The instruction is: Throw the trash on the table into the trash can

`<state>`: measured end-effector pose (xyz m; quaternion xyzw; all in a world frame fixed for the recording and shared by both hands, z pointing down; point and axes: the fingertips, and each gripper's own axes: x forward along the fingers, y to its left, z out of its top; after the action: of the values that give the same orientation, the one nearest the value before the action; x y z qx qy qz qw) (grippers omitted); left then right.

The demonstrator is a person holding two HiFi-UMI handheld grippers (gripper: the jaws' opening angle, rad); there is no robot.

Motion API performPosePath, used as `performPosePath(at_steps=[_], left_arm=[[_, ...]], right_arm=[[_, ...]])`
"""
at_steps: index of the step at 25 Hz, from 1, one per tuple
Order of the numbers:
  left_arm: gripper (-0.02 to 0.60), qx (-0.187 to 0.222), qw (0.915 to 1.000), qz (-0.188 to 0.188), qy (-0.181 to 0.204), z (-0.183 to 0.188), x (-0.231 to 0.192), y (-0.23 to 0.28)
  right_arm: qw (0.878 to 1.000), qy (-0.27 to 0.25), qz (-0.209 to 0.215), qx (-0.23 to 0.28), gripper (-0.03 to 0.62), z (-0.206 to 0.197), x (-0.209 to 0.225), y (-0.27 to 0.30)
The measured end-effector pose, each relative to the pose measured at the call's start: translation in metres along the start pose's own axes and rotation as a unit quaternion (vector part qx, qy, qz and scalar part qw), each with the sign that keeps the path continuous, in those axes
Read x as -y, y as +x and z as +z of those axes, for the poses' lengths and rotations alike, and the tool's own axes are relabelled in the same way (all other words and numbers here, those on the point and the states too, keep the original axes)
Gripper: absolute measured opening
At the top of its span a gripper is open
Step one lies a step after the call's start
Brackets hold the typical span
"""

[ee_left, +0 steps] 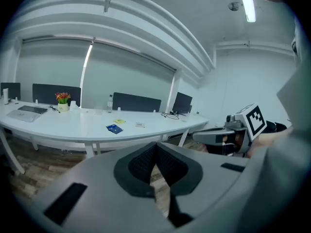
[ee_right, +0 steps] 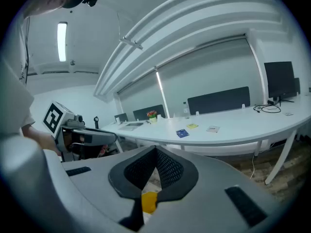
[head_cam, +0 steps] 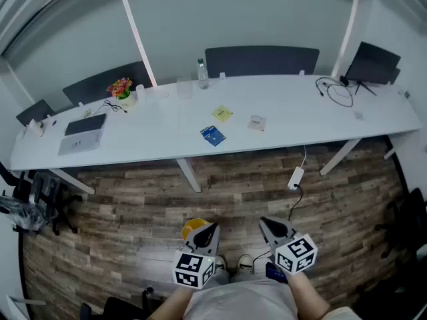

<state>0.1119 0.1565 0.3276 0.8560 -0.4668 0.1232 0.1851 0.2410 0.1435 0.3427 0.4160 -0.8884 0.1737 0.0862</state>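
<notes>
Holding both tools low in front of the body, the person stands well back from the table (head_cam: 300, 112). The left gripper (head_cam: 205, 233) has its jaws pressed together with nothing between them. The right gripper (head_cam: 270, 227) is closed just the same and carries nothing. A yellow patch (ee_right: 149, 201) shows low behind the right jaws, and I cannot tell what it is.

Judging by how things lie, the job has not really started. All the trash I can see is on the tabletop, near its middle, and neither tool is close to it. Every piece is left to be picked up and carried away. I cannot pick out a trash can for certain in any view, so finding it is also ahead.

Counting outward, there are two grippers, both closed and empty. Three scraps of trash lie on the table: a blue packet (head_cam: 213, 136), a yellow slip (head_cam: 222, 114) just behind it, and a pale wrapper (head_cam: 257, 123) to the right of both. These three lie near one another but apart.

Also on the table are one clear bottle (head_cam: 202, 73) by the far edge and one flower pot (head_cam: 121, 89). One laptop (head_cam: 83, 133) lies toward the left end, and one loop of black cable (head_cam: 337, 91) toward the right. Three dark chair backs (head_cam: 260, 59) line the far side.
</notes>
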Motion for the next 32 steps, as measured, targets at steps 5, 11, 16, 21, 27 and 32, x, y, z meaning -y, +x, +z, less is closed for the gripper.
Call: performPosePath(at_steps=[5, 11, 16, 21, 27, 32], left_arm=[[0.000, 0.000, 1.0000, 0.000, -0.002, 0.002, -0.007, 0.003], [0.000, 0.003, 1.0000, 0.002, -0.003, 0.003, -0.016, 0.004], [0.000, 0.008, 1.0000, -0.003, -0.002, 0.008, -0.025, 0.004], [0.000, 0.012, 0.9999, -0.009, -0.002, 0.013, -0.039, 0.003], [0.000, 0.017, 0.9993, -0.029, 0.014, 0.019, -0.053, 0.002], [0.000, 0.014, 0.9987, -0.047, 0.017, 0.021, -0.057, 0.009]], right_arm=[[1.000, 0.003, 0.000, -0.002, 0.031, 0.001, 0.003, 0.005], [1.000, 0.014, 0.004, 0.012, 0.031, 0.005, 0.002, 0.009], [0.999, 0.010, 0.009, 0.035, 0.032, 0.018, -0.004, 0.019], [1.000, 0.008, 0.001, 0.027, 0.032, 0.020, -0.007, 0.032], [0.999, 0.009, -0.027, 0.034, 0.032, 0.030, -0.005, 0.045], [0.999, 0.010, -0.039, 0.036, 0.032, 0.036, -0.002, 0.052]])
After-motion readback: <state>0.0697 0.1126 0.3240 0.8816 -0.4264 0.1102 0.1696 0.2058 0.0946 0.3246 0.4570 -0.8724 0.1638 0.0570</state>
